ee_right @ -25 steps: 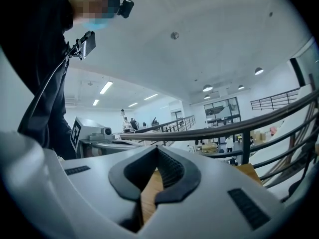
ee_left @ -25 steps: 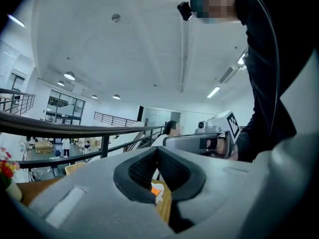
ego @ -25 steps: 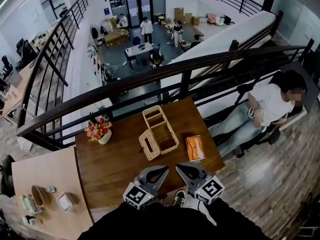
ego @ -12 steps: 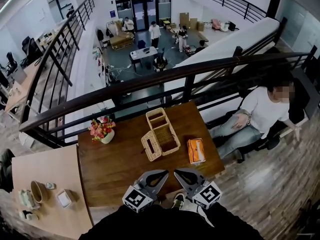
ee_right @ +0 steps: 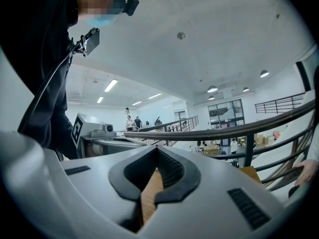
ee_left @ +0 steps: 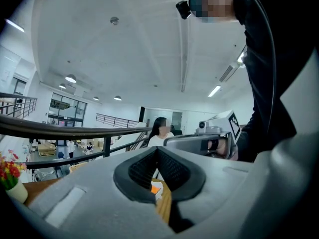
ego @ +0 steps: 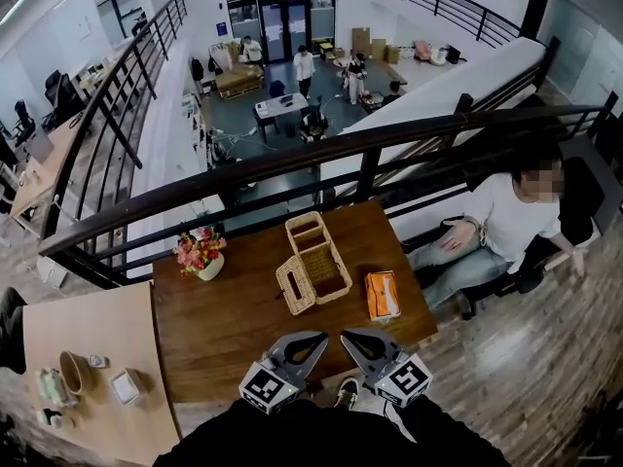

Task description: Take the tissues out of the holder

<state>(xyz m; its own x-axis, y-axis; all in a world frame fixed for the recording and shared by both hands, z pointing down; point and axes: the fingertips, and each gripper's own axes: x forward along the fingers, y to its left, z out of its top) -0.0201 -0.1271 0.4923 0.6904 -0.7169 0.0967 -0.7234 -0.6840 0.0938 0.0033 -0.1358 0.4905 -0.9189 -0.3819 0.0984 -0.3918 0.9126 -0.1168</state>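
Observation:
A wicker holder (ego: 318, 258) stands mid-table with its lid (ego: 293, 285) tipped open against its left side. An orange tissue pack (ego: 381, 294) lies flat on the wood just right of the holder. My left gripper (ego: 317, 340) and right gripper (ego: 348, 338) hover side by side over the table's front edge, tips turned toward each other, well short of the holder. Both are shut with nothing between the pads. In the left gripper view the jaws (ee_left: 158, 151) meet and a bit of the orange pack (ee_left: 155, 185) shows below them. The right gripper's jaws (ee_right: 158, 151) likewise meet.
A flower vase (ego: 201, 256) stands at the table's far left corner. A dark railing (ego: 292, 159) runs behind the table (ego: 234, 324). A person (ego: 501, 217) sits on a chair to the right. A lower side table (ego: 92, 343) with cups stands at the left.
Both grippers have kept their place and stayed shut. The seated person has moved a hand off the lap. The view has shifted slightly.

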